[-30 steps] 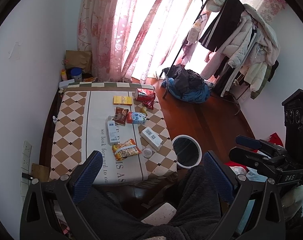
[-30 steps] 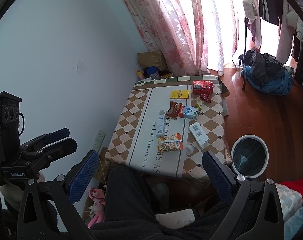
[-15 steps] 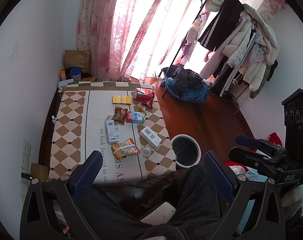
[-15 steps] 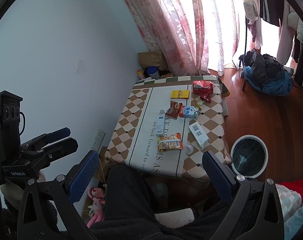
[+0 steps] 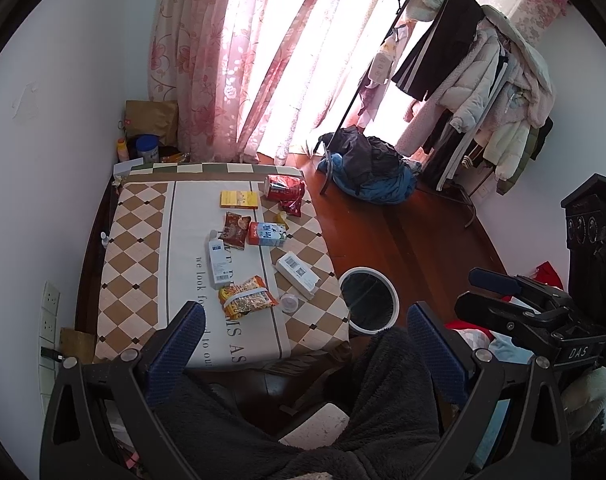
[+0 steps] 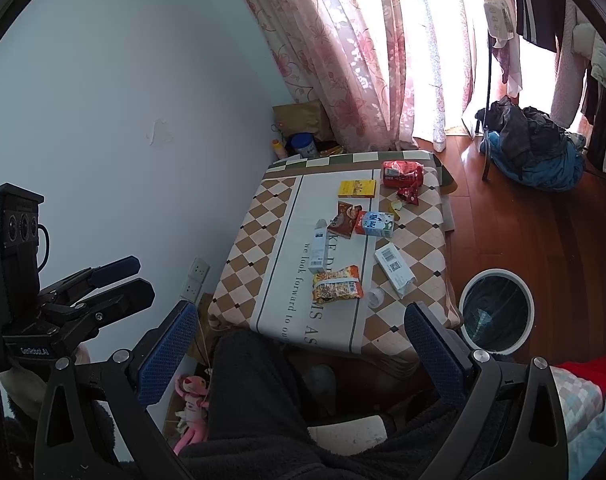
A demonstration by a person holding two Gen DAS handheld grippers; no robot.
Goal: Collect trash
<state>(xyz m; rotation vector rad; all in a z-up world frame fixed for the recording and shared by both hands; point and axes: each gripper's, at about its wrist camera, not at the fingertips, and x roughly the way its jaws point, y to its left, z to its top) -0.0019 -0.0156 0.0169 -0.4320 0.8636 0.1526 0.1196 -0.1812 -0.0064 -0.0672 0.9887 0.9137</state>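
Several pieces of trash lie on a low checkered table (image 5: 139, 264) (image 6: 255, 248): an orange snack bag (image 5: 247, 301) (image 6: 337, 284), a white carton (image 5: 219, 262) (image 6: 318, 246), a white barcode box (image 5: 298, 274) (image 6: 395, 269), a small clear cup (image 5: 290, 303) (image 6: 376, 297), a blue milk carton (image 5: 266, 233) (image 6: 374, 224), a brown wrapper (image 5: 236, 230), a yellow box (image 5: 239, 199) (image 6: 357, 189) and a red bag (image 5: 284, 190) (image 6: 401, 172). A white-rimmed bin (image 5: 368, 300) (image 6: 497, 309) stands on the floor to the table's right. My left gripper (image 5: 305, 342) and right gripper (image 6: 301, 344) are open, empty, high above and short of the table.
My dark-trousered legs fill the bottom of both views. A clothes rack (image 5: 475, 80) and a heap of clothes (image 5: 367, 168) (image 6: 531, 156) stand on the wooden floor at right. Curtains, a paper bag (image 5: 151, 120) and a blue tin (image 5: 148, 150) are behind the table. A wall runs along the left.
The left view has shifted slightly, so the table sits a little further left and lower. Both grippers stay open; nothing on the table has moved.
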